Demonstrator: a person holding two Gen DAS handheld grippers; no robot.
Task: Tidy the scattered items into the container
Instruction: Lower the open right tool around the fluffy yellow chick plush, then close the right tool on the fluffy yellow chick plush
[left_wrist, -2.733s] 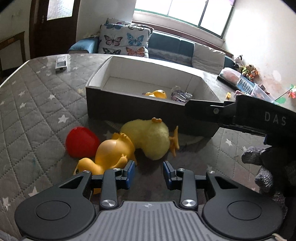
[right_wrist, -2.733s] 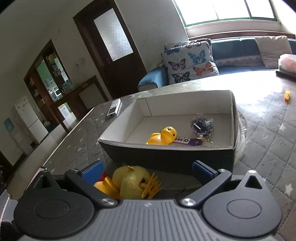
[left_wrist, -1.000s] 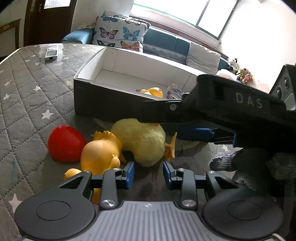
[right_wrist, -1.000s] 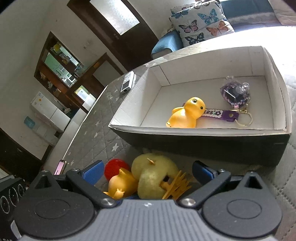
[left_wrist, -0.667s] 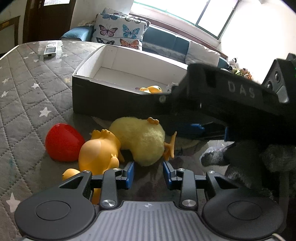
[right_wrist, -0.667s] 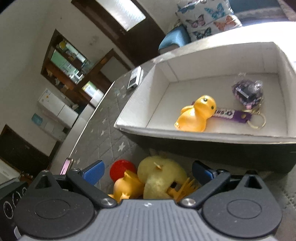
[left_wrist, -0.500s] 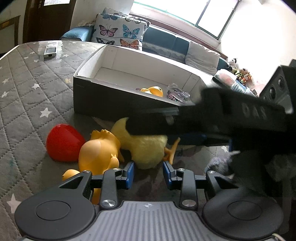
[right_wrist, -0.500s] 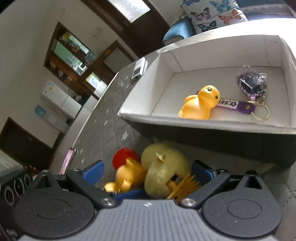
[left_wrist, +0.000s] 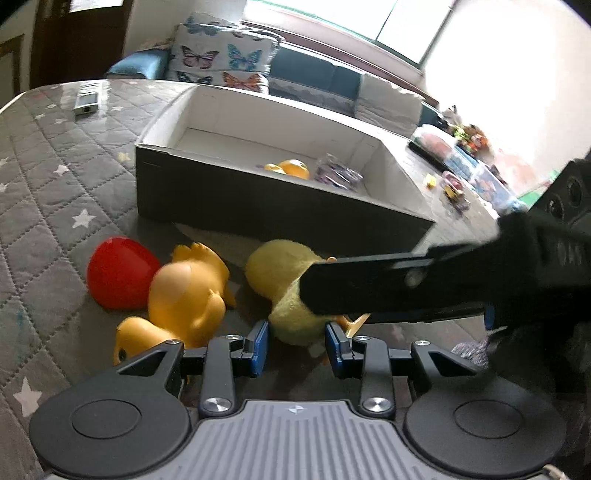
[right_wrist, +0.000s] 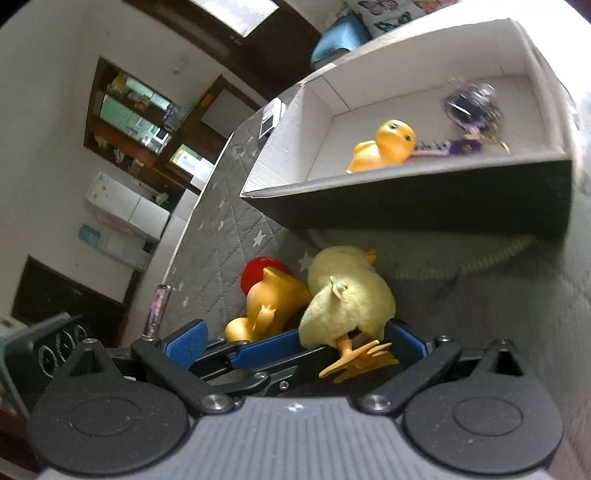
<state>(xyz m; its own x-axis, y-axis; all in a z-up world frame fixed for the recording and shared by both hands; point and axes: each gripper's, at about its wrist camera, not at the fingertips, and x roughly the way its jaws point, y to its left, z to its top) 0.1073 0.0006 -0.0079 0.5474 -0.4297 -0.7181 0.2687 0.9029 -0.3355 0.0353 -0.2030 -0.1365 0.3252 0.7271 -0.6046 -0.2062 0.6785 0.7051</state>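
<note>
Both tongs gape, gripping nothing. Left gripper (left_wrist: 296, 341) low over the quilted cover (left_wrist: 44, 206), pads just short of the plush chick (left_wrist: 280, 273). Right gripper (right_wrist: 295, 341) wide, chick's rear and orange feet between its pads, no squeeze visible. Rubber duck (left_wrist: 184, 295) touches the chick; red ball (left_wrist: 118, 271) beside it. Behind: box (left_wrist: 280, 210) holding small duck (right_wrist: 384, 149), purple keychain (right_wrist: 471, 110).

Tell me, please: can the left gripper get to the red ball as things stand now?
Probably not directly. The red ball lies left of and beyond the left gripper, and the orange rubber duck lies between them, against the ball. The open gripper would likely need to swing left around the duck.
</note>
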